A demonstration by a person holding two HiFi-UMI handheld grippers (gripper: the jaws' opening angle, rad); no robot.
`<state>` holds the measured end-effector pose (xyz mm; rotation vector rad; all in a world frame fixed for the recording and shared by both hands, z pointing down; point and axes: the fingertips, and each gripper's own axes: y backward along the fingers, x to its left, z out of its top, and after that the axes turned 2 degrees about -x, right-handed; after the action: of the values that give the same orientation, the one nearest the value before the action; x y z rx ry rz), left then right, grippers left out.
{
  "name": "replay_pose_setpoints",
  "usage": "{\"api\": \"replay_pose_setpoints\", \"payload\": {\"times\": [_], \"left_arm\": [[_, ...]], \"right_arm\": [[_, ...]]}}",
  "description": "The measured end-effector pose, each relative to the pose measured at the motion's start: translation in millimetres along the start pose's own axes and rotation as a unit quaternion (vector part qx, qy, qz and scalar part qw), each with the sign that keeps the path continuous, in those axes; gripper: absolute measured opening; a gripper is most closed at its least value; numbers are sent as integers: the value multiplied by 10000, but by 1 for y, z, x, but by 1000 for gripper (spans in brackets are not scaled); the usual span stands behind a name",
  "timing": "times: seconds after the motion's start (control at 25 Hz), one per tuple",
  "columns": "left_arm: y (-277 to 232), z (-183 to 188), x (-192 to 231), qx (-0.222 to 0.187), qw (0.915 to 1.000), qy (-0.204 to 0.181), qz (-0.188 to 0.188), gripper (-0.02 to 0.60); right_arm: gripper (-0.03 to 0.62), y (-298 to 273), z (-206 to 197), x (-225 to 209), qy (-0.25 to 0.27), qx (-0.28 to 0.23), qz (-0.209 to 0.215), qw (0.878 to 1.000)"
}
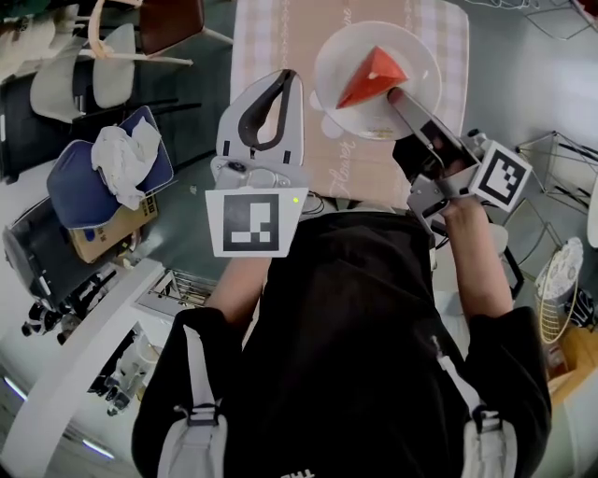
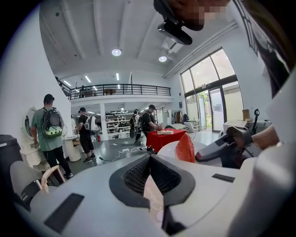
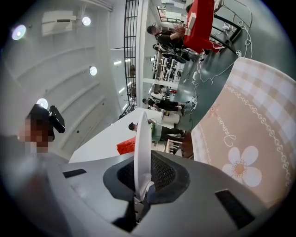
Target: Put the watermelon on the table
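Two grippers: the right gripper (image 1: 399, 97) is clamped on the near rim of a white plate (image 1: 422, 54). The left gripper (image 1: 284, 80) has its jaw tips together with nothing between them.
Watermelon: the red watermelon wedge (image 1: 372, 77) lies near the middle of the white plate, just beyond the right jaws.
Table: the table (image 1: 450, 28) is spread with a pale checked cloth (image 1: 280, 37), and the plate is over its near part.
Done: the plate and wedge are already above the tabletop.
Unclear: no view shows whether the plate's underside rests on the cloth.
Left to do: probably settle the plate flat, open the right jaws and draw them clear.
Risk: gripped at one rim only, the plate could tip and let the wedge slide.
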<state>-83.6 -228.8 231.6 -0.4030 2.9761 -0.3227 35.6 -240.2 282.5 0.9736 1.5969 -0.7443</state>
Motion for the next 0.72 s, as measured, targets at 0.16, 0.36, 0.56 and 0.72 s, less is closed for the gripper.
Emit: {"api": "replay_pose_setpoints", "payload": {"times": [0.16,0.36,0.56,0.72], "left_arm": [[-4,-8,3,47,10000,44,-18,11],[-5,-16,15,69,9998,162,40,11],[-4,-36,20,256,9992,281,100,11],[-6,-53,17,337,9988,360,80,11]], "right_arm": [[20,-2,-4,-9,-90,5,-68,9999],[20,-13,-10,-17,-51,102,-26,9999],[20,-14,-15,-32,-110,165,-103,9997],[20,-12,-18,-45,-126,227,-185,9995]]}}
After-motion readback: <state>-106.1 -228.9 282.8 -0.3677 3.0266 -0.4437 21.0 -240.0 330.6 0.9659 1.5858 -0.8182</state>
